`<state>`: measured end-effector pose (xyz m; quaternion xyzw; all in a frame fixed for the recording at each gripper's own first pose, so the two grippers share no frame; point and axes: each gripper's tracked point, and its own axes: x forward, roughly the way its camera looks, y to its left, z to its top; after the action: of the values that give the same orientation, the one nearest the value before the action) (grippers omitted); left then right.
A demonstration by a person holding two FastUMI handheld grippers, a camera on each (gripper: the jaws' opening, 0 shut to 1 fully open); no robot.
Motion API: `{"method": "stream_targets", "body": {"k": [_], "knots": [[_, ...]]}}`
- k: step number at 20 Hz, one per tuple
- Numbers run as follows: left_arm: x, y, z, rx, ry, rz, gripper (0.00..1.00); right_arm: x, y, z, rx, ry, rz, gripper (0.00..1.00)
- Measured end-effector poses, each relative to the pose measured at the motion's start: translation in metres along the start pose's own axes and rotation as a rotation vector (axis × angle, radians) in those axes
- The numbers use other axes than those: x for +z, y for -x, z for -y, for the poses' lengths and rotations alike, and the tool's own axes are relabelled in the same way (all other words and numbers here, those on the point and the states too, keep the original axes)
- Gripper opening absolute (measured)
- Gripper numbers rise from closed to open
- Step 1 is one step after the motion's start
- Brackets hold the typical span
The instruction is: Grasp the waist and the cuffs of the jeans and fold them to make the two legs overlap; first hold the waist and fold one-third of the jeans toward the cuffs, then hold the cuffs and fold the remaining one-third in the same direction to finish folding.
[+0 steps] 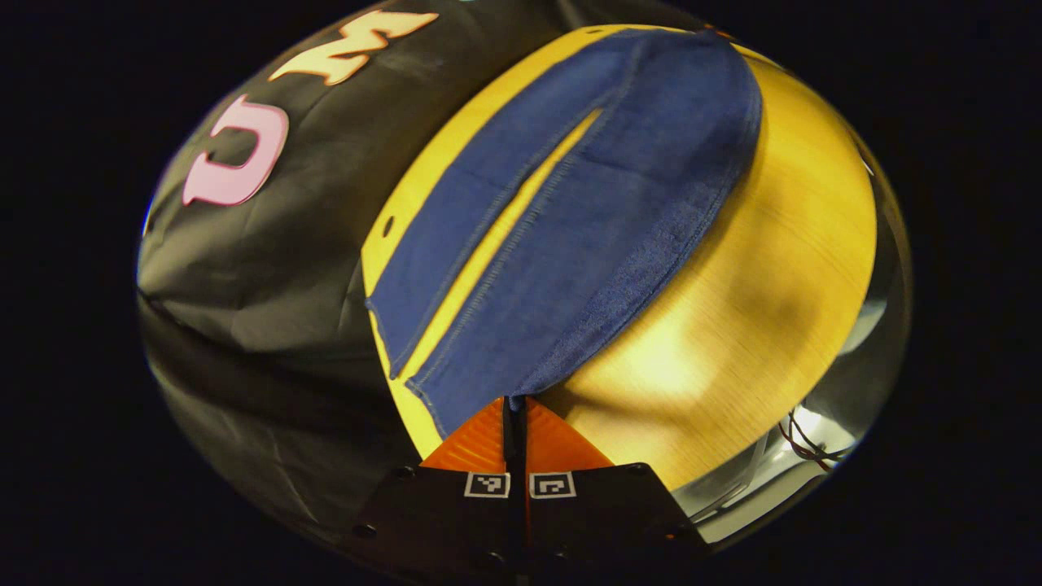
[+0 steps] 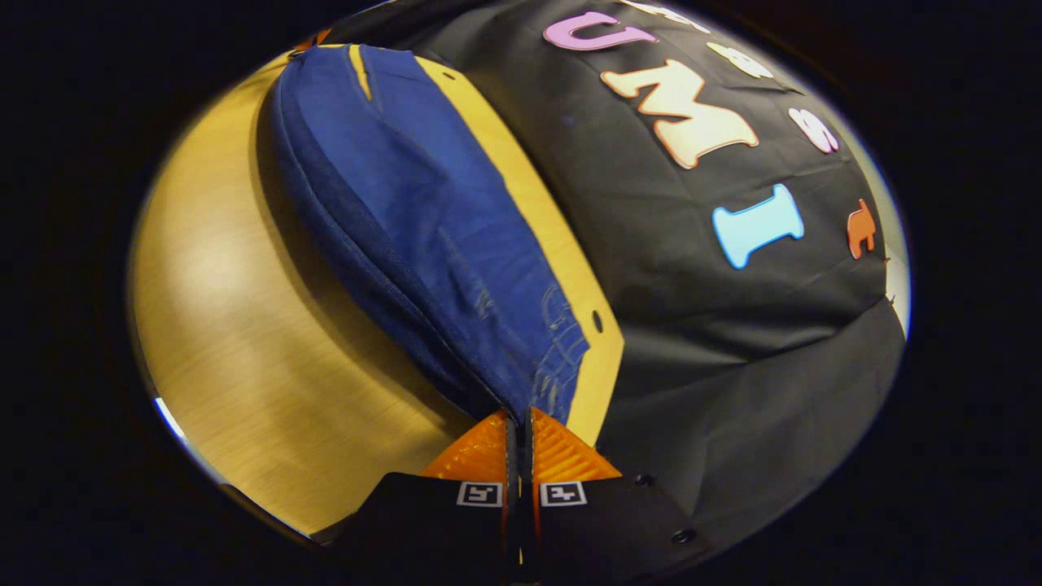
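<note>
Left gripper view: left tongs clenched on a cuff corner of the jeans, likely to carry that leg across; right tongs pinch the waist end; jeans lie on the wooden surface, long axis running from tongs to tongs, legs parted by a slit.

1. No readable words, brand names or numbers on anything apart from the booth wall lettering, which is skipped.
2. Left gripper: two small square black-and-white coded markers side by side on its body, behind the jaws; pattern only, not legible as text.
3. Right gripper: same kind of marker pair on its body; no legible text.
4. Jeans: no tag or label that can be made out.
</note>
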<state>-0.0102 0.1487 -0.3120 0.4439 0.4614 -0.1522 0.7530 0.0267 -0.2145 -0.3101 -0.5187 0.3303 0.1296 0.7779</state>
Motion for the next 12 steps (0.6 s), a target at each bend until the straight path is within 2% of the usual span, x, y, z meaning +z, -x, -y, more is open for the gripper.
{"method": "stream_targets", "body": {"k": [4, 12], "knots": [[0.039, -0.004, -0.051, 0.051, 0.132, 0.043, 0.0, 0.031, -0.022, 0.034, -0.065, -0.127, 0.016, 0.02], [0.106, -0.053, -0.122, 0.136, 0.169, 0.065, 0.0, 0.087, -0.099, 0.092, -0.19, -0.328, 0.054, 0.03]]}}
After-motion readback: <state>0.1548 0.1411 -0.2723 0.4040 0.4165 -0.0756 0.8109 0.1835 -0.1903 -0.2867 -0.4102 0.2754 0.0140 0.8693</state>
